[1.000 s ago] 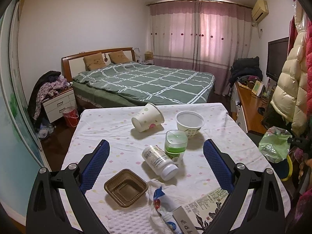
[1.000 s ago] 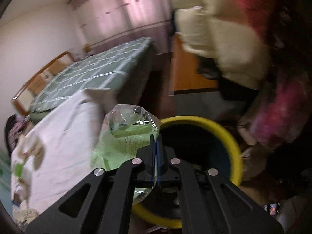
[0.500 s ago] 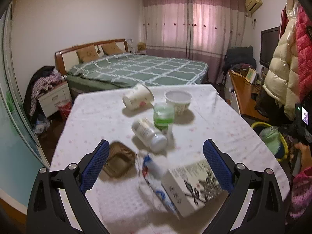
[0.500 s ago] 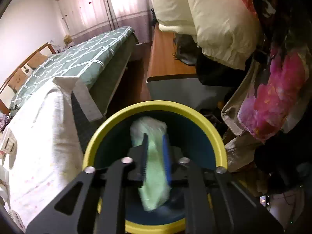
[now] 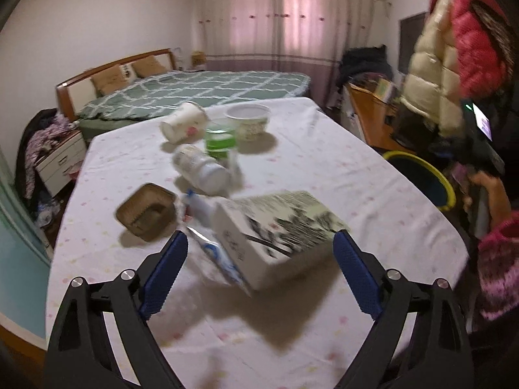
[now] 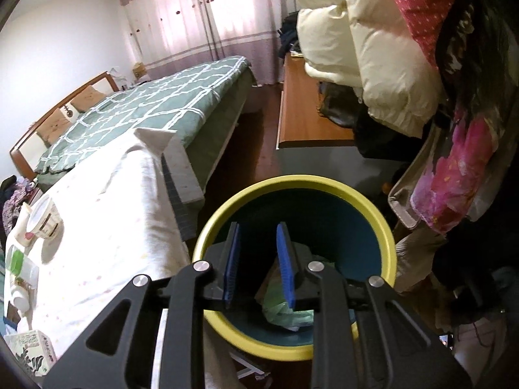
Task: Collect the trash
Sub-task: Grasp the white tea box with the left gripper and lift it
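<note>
One piece of trash is already collected: a green crumpled bag [image 6: 285, 311] lies at the bottom of the yellow-rimmed bin [image 6: 386, 227], which stands on the floor just beside the tabletop [image 5: 324, 162]. The right hand-held gripper [image 6: 258, 265] hangs over the mouth of the bin with its jaws apart and nothing between them, so I judge that this drop is done.

Most of the work is left. On the tabletop, all to the side away from the bin, there are a printed carton box [image 5: 279, 227], a wrapper [image 5: 207, 243] just beside and partly under the box, a brown plastic tray [image 5: 146, 212], a white bottle [image 5: 199, 168] on its side, a green cup [image 5: 220, 139], a white bowl [image 5: 248, 121] and a tipped paper cup [image 5: 183, 126]. The left hand-held gripper [image 5: 259, 269] is spread wide and holds nothing; the box lies nearest between its fingers, probably the next thing to take.
</note>
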The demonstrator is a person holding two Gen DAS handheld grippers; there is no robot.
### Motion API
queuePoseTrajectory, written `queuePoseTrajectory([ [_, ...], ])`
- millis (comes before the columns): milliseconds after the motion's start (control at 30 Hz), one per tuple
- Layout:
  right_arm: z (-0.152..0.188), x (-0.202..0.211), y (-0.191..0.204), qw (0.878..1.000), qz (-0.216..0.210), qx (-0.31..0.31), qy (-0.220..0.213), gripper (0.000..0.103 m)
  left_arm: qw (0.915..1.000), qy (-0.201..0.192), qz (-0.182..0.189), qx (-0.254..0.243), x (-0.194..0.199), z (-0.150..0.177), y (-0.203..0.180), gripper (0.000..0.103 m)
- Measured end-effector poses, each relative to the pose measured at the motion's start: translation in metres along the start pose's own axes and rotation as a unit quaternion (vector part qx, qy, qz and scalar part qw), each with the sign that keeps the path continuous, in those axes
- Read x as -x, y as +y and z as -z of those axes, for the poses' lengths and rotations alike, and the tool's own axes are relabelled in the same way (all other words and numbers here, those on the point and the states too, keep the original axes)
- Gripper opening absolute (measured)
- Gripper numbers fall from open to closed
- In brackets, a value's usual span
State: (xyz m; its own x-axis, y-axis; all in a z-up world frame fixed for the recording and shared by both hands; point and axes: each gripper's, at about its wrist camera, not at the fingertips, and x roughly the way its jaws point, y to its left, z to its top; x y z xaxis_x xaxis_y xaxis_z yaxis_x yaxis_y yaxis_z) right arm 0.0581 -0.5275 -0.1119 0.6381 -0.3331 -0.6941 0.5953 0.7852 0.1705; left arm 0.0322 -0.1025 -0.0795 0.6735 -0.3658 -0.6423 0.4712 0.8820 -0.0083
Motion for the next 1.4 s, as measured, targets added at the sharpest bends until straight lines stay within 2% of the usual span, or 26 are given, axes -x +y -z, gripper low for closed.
queuePoseTrajectory([
  [100,0.002,0.002,0.005,1.000,-0.010,0.003,0.001,0.023,0.9997,0.010,0.021,-0.011,-0.008,0.000,-0.012,0.082],
  [200,0.004,0.003,0.008,1.000,-0.018,0.006,0.001,0.023,0.9992,0.020,0.029,-0.021,-0.020,-0.003,-0.022,0.081],
  [400,0.006,0.006,0.005,1.000,-0.027,0.003,0.000,0.023,0.9939,0.055,0.093,-0.021,-0.050,-0.013,-0.054,0.080],
  [500,0.007,0.006,0.004,1.000,-0.031,0.002,0.002,0.024,0.9887,0.073,0.121,-0.051,-0.064,-0.015,-0.080,0.074],
  [633,0.010,0.006,0.003,0.999,-0.038,0.004,0.003,0.024,0.9910,0.062,0.100,-0.065,-0.068,-0.027,-0.084,0.076],
  [700,0.010,0.007,0.002,0.999,-0.041,0.004,0.002,0.028,0.9922,0.062,0.084,-0.069,-0.076,-0.038,-0.079,0.087],
  [767,0.010,0.007,0.001,0.999,-0.044,0.003,0.000,0.033,0.9916,0.064,0.079,-0.079,-0.083,-0.047,-0.076,0.088],
  [900,0.009,0.008,-0.001,0.999,-0.046,0.004,-0.004,0.041,0.9878,0.089,0.069,-0.108,-0.103,-0.055,-0.075,0.092],
  [1100,0.007,0.003,-0.005,0.999,-0.049,0.001,0.000,0.043,0.9794,0.132,0.081,-0.130,-0.131,-0.056,-0.079,0.094],
  [1233,0.008,-0.003,-0.006,0.999,-0.054,0.000,0.010,0.043,0.9737,0.156,0.080,-0.146,-0.146,-0.051,-0.087,0.094],
  [1333,0.010,-0.005,-0.008,0.998,-0.059,0.002,0.014,0.043,0.9724,0.164,0.081,-0.145,-0.152,-0.050,-0.090,0.086],
  [1400,0.011,-0.004,-0.011,0.998,-0.061,0.003,0.014,0.043,0.9730,0.167,0.088,-0.134,-0.153,-0.052,-0.090,0.076],
])
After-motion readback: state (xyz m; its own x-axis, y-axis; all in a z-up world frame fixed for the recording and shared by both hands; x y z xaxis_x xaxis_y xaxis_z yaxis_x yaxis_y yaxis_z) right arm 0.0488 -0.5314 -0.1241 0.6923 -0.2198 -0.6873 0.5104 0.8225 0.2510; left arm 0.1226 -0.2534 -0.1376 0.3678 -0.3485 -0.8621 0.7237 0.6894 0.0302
